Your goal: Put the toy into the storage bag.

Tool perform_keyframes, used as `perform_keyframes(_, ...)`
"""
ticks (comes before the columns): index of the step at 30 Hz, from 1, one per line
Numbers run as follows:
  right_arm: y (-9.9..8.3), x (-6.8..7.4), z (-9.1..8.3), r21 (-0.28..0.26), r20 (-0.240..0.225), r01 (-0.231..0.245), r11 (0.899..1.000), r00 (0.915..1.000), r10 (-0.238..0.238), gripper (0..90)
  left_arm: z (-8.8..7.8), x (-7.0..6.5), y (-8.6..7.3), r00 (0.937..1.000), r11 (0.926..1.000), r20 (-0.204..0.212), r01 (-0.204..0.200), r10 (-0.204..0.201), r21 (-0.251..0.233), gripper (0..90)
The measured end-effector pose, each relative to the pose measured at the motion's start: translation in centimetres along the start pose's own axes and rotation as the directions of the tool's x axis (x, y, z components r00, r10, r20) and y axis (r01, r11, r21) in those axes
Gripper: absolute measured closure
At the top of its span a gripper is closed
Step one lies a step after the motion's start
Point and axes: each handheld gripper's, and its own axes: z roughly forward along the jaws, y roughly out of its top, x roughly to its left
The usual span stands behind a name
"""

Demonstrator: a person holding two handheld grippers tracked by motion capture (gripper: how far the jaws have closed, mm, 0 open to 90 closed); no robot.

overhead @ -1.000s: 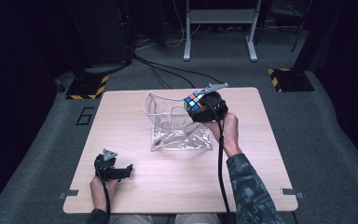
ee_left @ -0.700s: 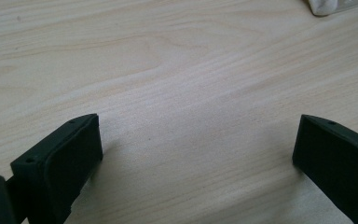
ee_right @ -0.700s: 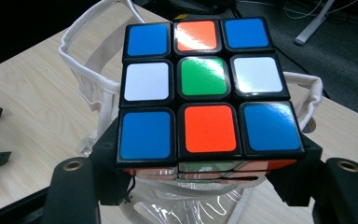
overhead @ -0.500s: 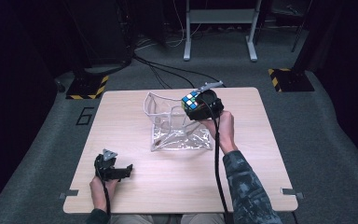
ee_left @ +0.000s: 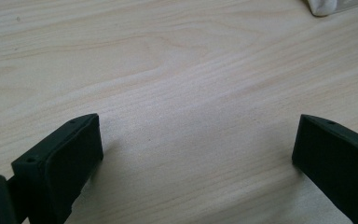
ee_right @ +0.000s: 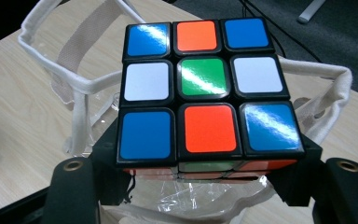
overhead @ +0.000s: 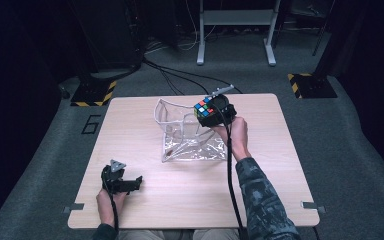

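Your left gripper rested at about 7 o'clock on the table, its jaws spread wide with nothing but bare wood between them in the left gripper view, and parked there it stayed well apart from the work, which was the sensible place for it. Moving toward the centre, the clear bag with its white fabric rim stood open-mouthed just past the middle of the tabletop, its film crumpled and loose, so I judged it likely to fold if anything pressed on the rim. At roughly 1 o'clock your right gripper held the puzzle cube clamped by its two opposite sides, with the cube hanging above the bag's far right edge, not yet inside. In the right gripper view the cube sat square between the jaws, green centre facing the camera, and the bag's opening lay below and beyond it. To do this step well, you needed to carry the cube toward 9 o'clock until it hung over the open mouth rather than the rim, lower it straight, and let go only once it was low inside the bag.
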Motion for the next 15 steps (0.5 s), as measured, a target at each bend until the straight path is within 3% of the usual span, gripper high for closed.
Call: perform_keyframes(15, -0.2, -1.0, 1.2, 0.056, 0.04, -0.048, 0.997, 0.9981, 0.046, 33.4, 0.0, 0.0, 0.0, 1.0, 1.0, 0.0, 0.001, -0.001, -0.001, 1.6)
